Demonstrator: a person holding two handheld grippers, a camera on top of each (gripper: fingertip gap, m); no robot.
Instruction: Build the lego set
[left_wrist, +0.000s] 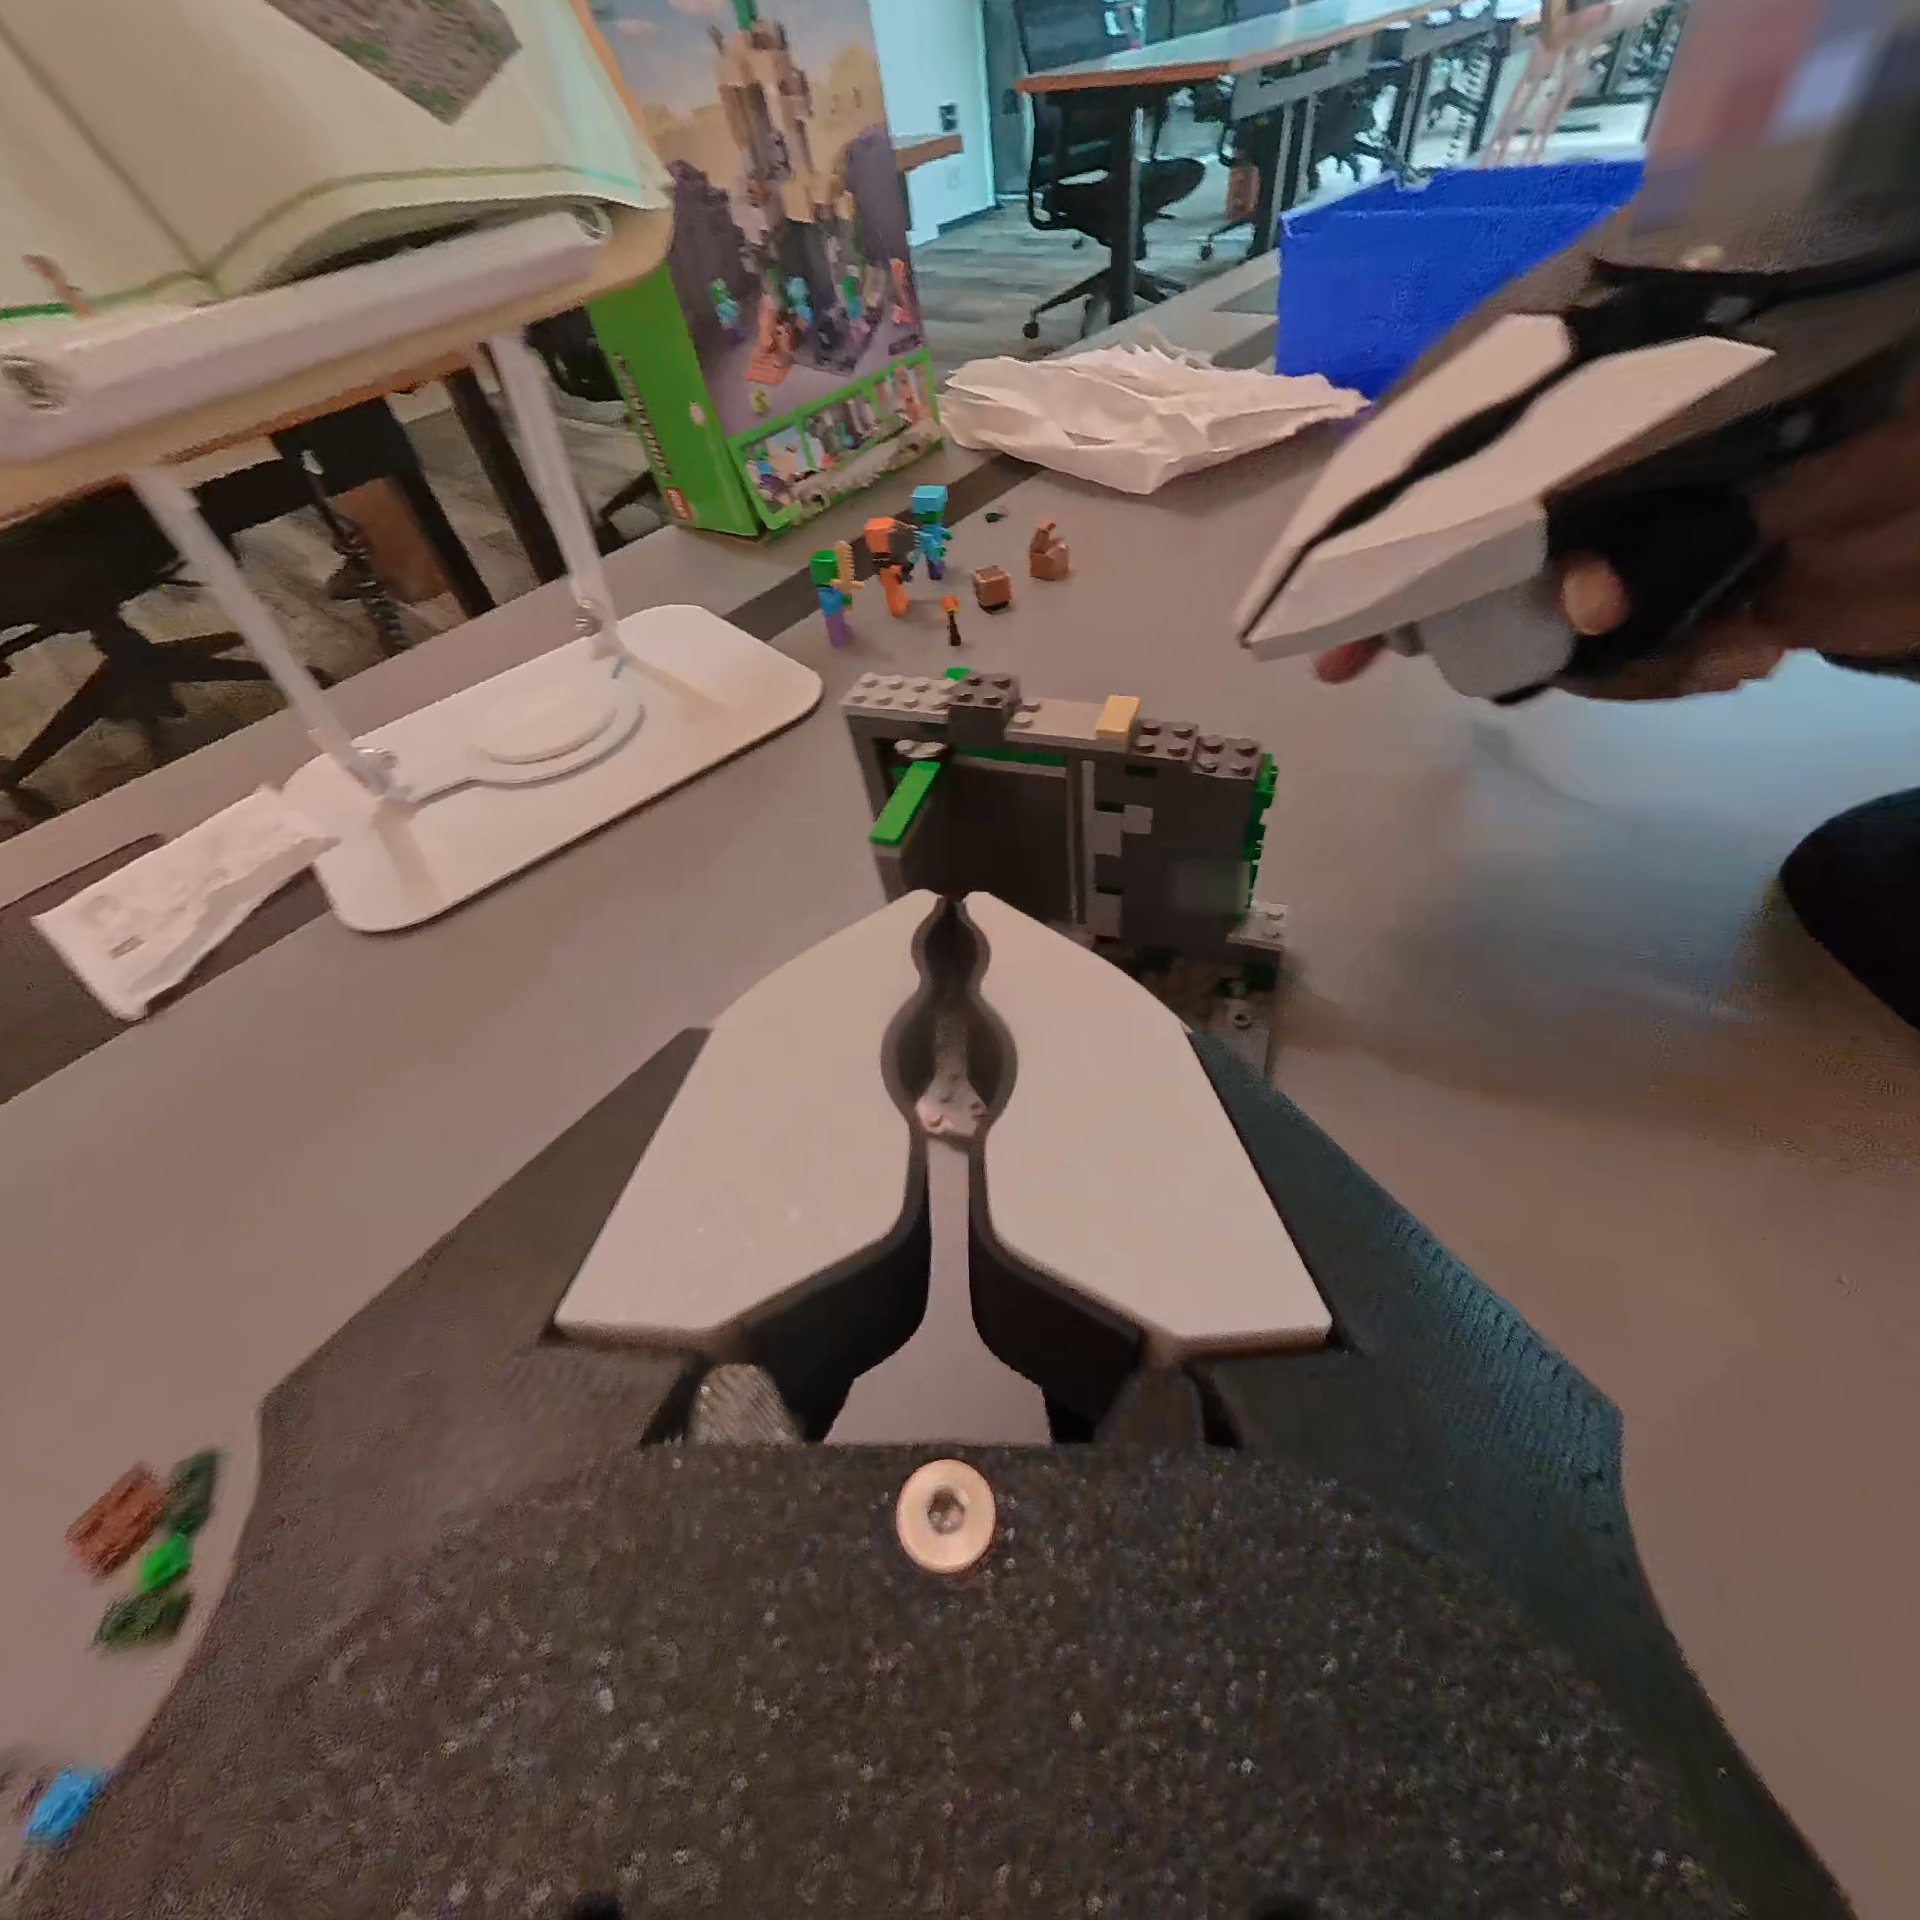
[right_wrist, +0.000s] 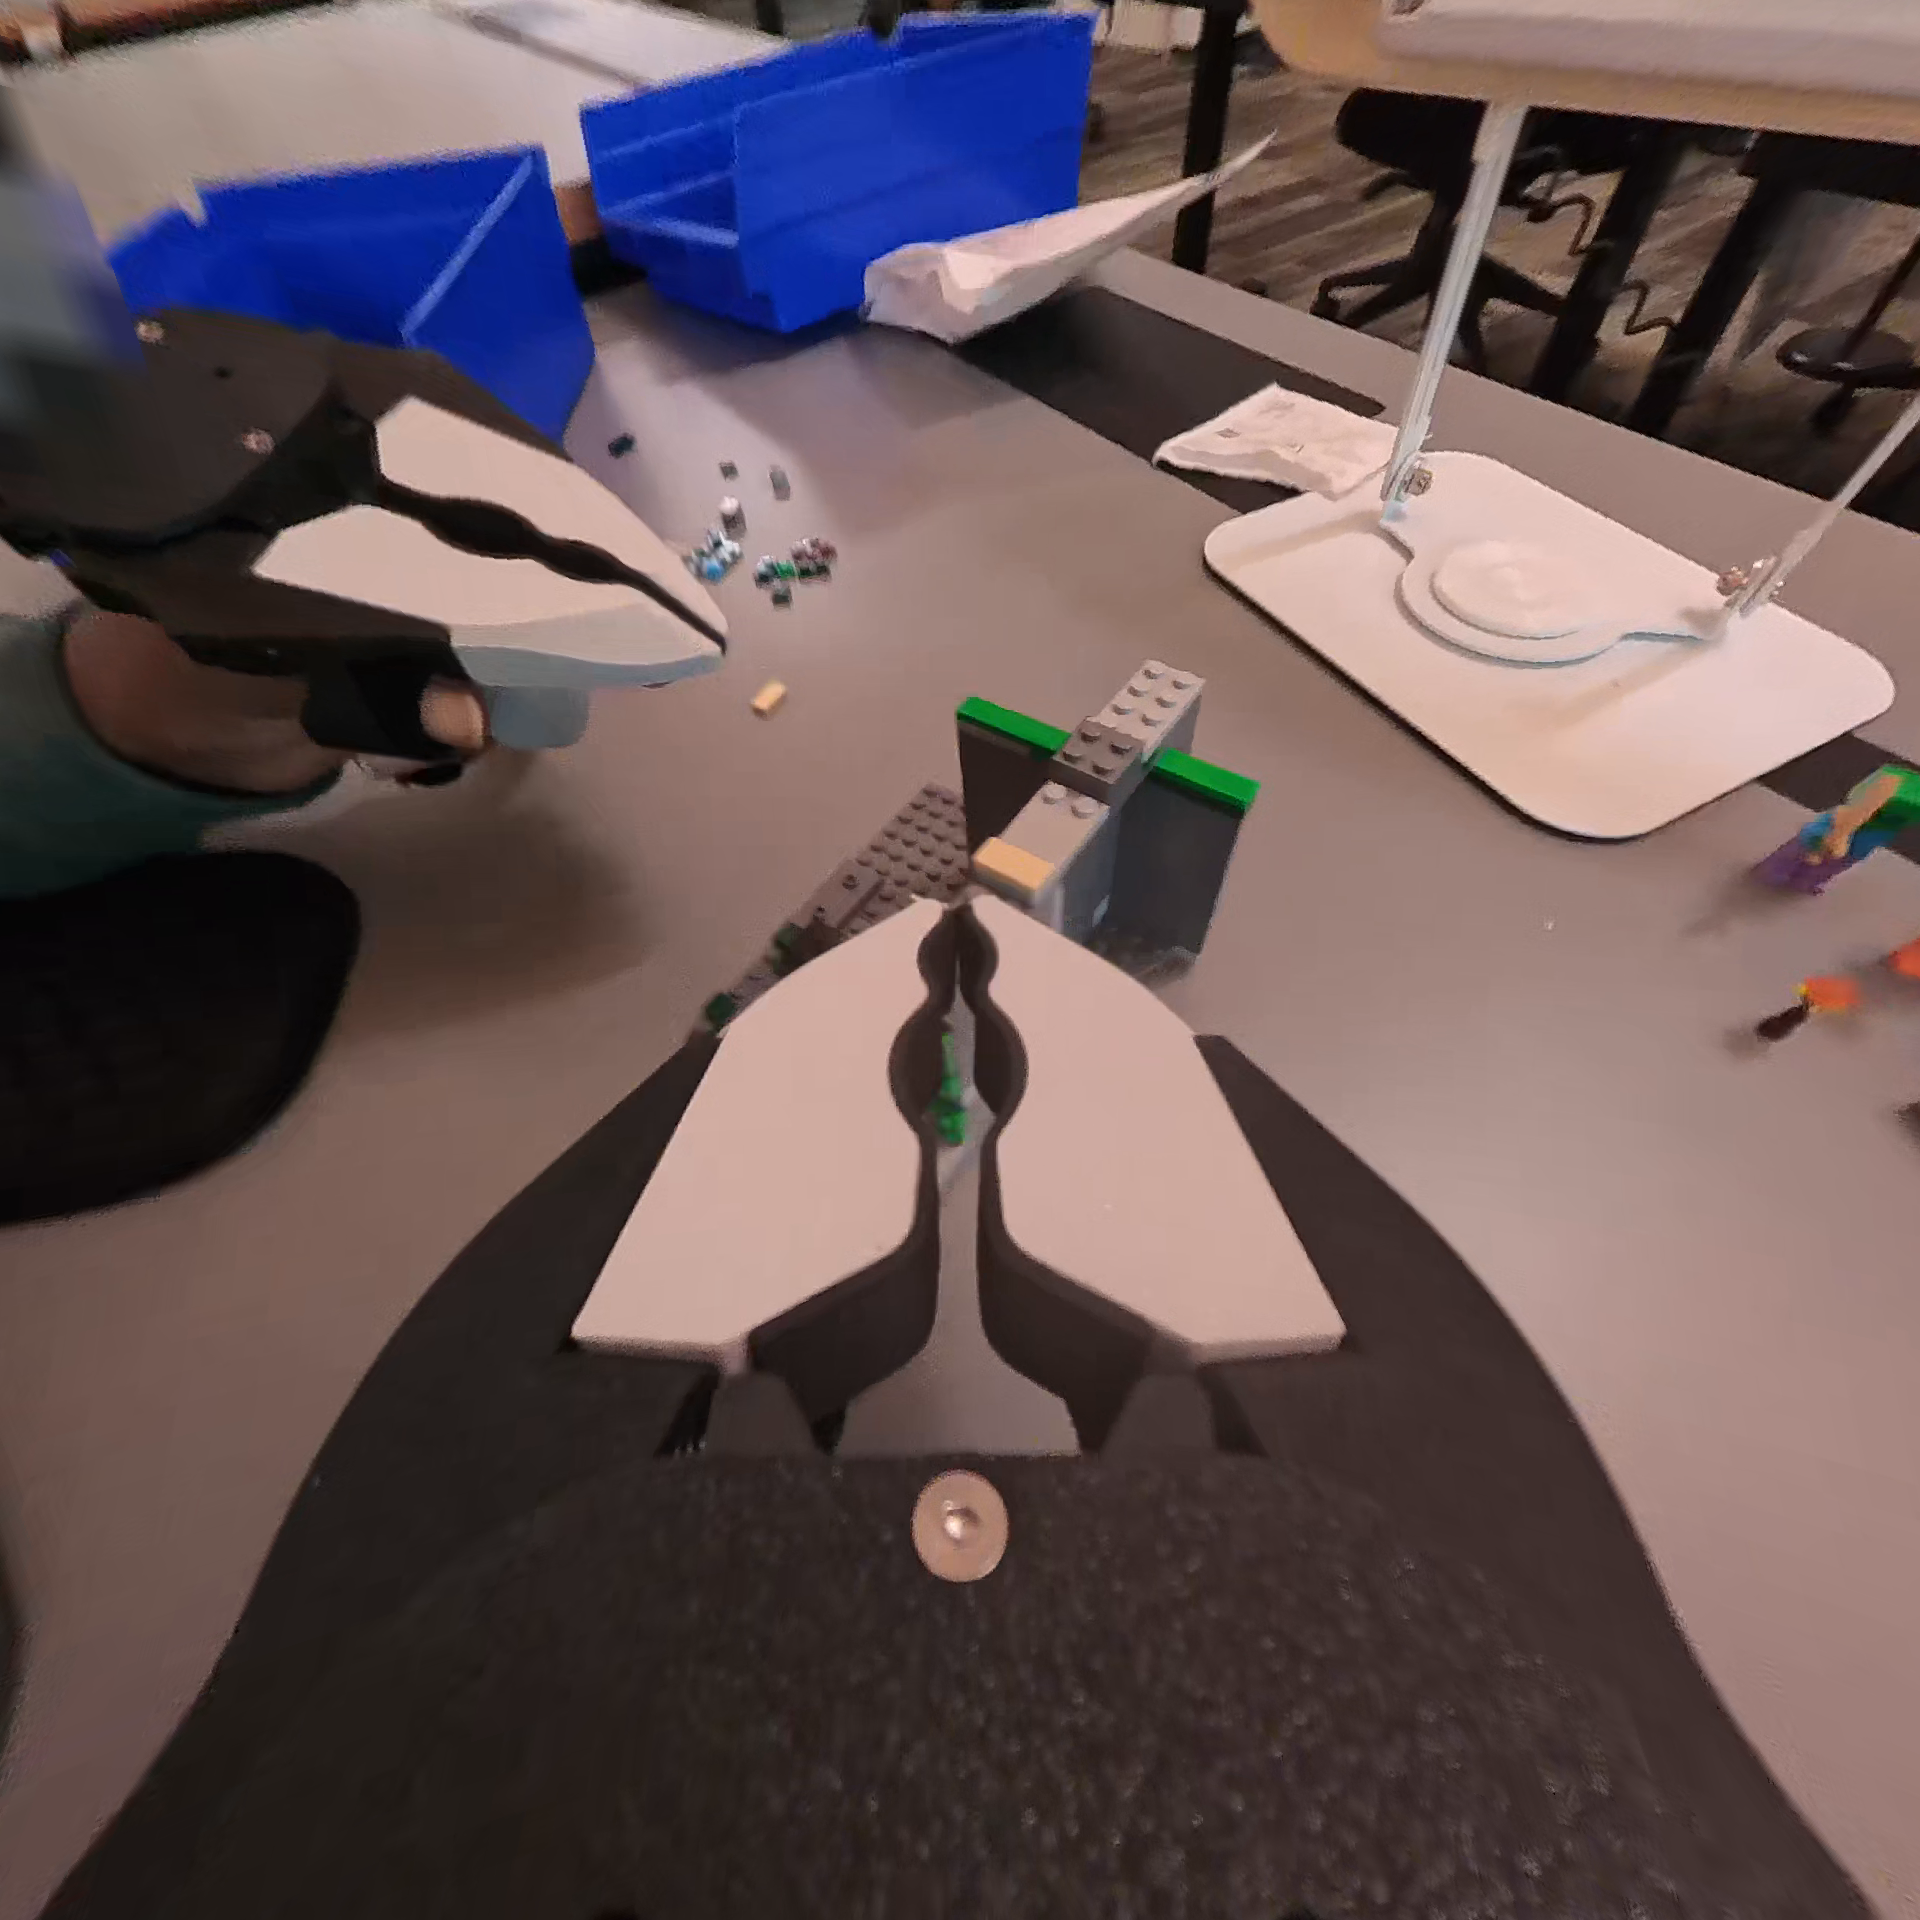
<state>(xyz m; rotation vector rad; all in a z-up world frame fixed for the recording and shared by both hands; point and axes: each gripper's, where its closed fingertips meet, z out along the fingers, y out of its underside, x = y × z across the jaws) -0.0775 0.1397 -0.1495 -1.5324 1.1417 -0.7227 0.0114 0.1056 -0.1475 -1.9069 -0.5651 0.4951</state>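
A partly built grey Lego wall with green trim and one tan tile on top stands on the grey table. In the right wrist view the build rests on a dark studded base plate. My left gripper is shut, with nothing visible in it, just in front of the build. It also shows in the right wrist view, above the table to the left of the build. My right gripper is shut, with nothing visible in it, close to the wall's tan tile. It also shows in the left wrist view, hovering above right of the build.
Beyond the build are several minifigures, the set's box and crumpled white bags. A white book stand holds the open manual. Blue bins stand at the back. Small loose pieces and a tan piece lie nearby. The grippers' ends are close to 11 cm from one another.
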